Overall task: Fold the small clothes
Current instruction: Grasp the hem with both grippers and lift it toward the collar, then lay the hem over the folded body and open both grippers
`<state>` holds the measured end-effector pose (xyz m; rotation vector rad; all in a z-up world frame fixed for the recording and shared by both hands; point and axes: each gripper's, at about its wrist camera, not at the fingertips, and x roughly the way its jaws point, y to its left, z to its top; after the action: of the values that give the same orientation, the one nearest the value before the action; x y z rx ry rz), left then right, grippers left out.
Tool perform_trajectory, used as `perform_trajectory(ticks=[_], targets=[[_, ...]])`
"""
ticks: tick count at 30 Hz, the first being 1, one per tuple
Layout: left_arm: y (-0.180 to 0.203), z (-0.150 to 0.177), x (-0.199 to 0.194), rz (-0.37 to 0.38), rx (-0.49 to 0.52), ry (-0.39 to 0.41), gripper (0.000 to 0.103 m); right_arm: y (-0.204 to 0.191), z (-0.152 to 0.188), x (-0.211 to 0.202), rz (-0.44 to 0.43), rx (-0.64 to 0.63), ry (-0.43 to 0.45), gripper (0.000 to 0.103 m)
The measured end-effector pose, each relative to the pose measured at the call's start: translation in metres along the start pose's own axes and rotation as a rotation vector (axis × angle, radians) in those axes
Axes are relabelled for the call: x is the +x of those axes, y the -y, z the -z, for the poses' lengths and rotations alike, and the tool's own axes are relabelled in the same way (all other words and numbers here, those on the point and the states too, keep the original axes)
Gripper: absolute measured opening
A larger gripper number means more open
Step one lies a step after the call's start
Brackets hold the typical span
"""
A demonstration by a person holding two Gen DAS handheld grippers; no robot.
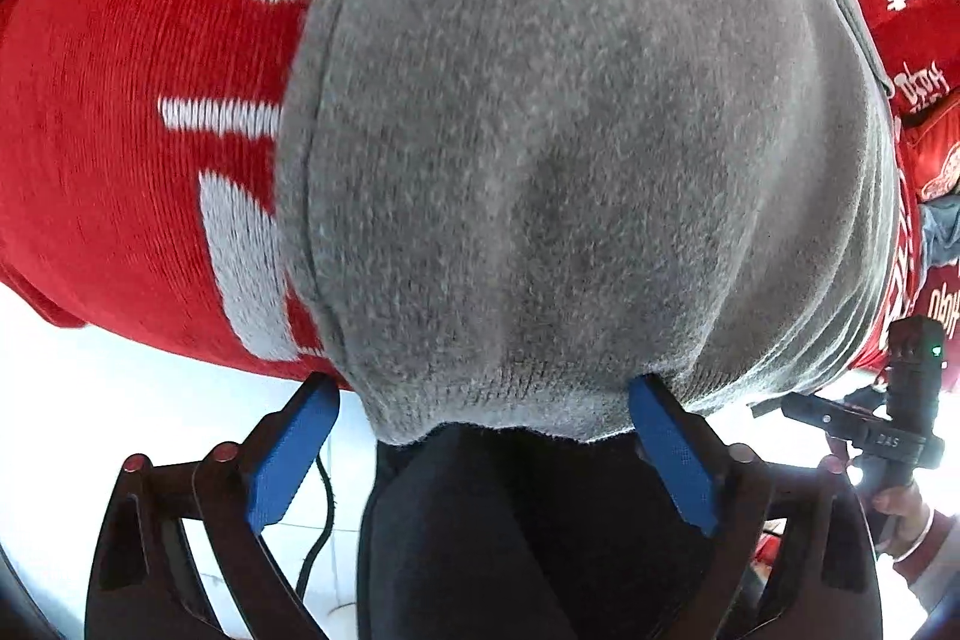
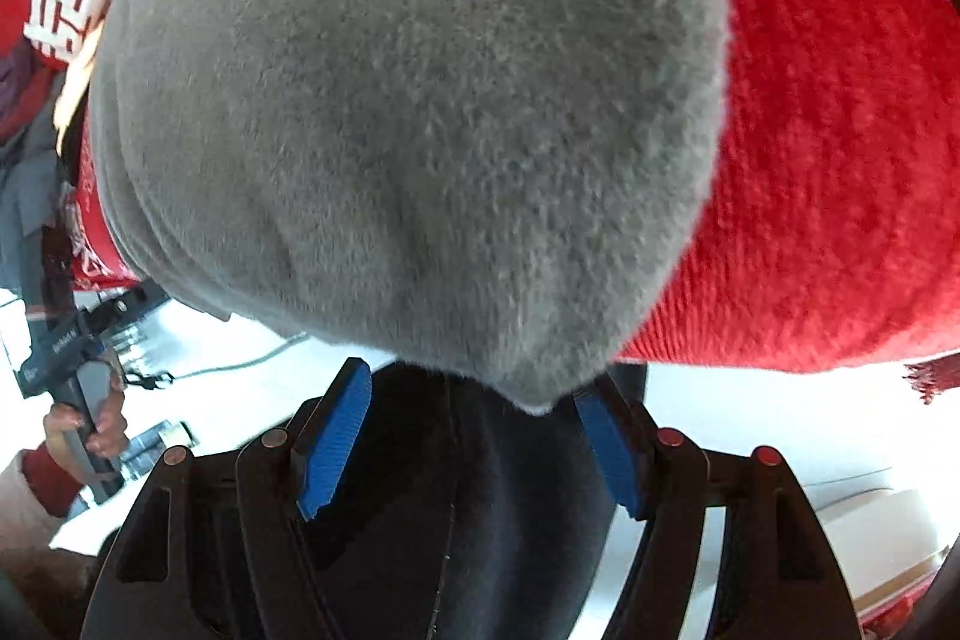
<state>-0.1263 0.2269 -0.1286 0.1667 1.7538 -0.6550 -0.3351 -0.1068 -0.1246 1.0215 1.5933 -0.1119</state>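
Both tools [image 1: 483, 400] [image 2: 474, 388] gape — grey garment [image 1: 570, 148] [image 2: 408, 130] just ahead.

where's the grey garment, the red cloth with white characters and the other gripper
grey garment [image 1: 570, 148], left wrist view, middle of its fuzzy knit face
red cloth [image 1: 120, 160], left wrist view, plain ribbed area left of the white characters
right gripper [image 1: 786, 409], left wrist view, its black front end

Left gripper [image 1: 483, 400] w/ blue pads wide apart, nothing clamped. Right gripper [image 2: 474, 388] likewise spread. Each hand grips its handle, right hand [image 1: 900, 508].
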Motion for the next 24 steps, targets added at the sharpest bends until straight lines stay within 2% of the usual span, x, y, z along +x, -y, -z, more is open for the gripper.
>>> perform_trajectory(ticks=[1, 2, 3, 4, 6, 10, 15, 20, 24], targets=[[0.001, 0.001, 0.000, 0.012, -0.004, 0.001, 0.082, 0.002, -0.001, 0.002, -0.012, 0.020, 0.002, 0.068], [0.001, 0.004, 0.000, 0.029, -0.004, -0.004, 0.076, 0.002, -0.001, 0.004, -0.022, 0.031, 0.000, 0.045], [0.001, 0.007, 0.000, 0.036, 0.001, -0.009, 0.060, 0.001, -0.001, 0.006, -0.032, 0.044, -0.006, 0.019], [0.003, 0.010, 0.000, 0.047, 0.012, -0.019, 0.036, 0.002, -0.001, 0.006, -0.042, 0.062, -0.010, 0.012], [0.006, 0.016, 0.001, 0.094, 0.035, -0.049, 0.010, 0.002, 0.004, -0.001, -0.106, 0.085, 0.010, 0.008], [0.015, 0.017, -0.018, 0.165, 0.032, -0.029, 0.010, -0.005, 0.014, -0.024, -0.226, 0.098, 0.038, 0.008], [0.041, 0.004, -0.065, 0.264, 0.083, 0.060, 0.010, -0.032, 0.001, -0.073, -0.369, 0.064, 0.128, 0.008], [0.050, -0.052, -0.117, 0.317, 0.090, 0.206, 0.010, -0.041, -0.041, -0.128, -0.484, 0.046, 0.267, 0.008], [0.054, -0.099, -0.126, 0.315, 0.084, 0.294, 0.010, -0.035, -0.088, -0.156, -0.541, 0.081, 0.360, 0.008]])
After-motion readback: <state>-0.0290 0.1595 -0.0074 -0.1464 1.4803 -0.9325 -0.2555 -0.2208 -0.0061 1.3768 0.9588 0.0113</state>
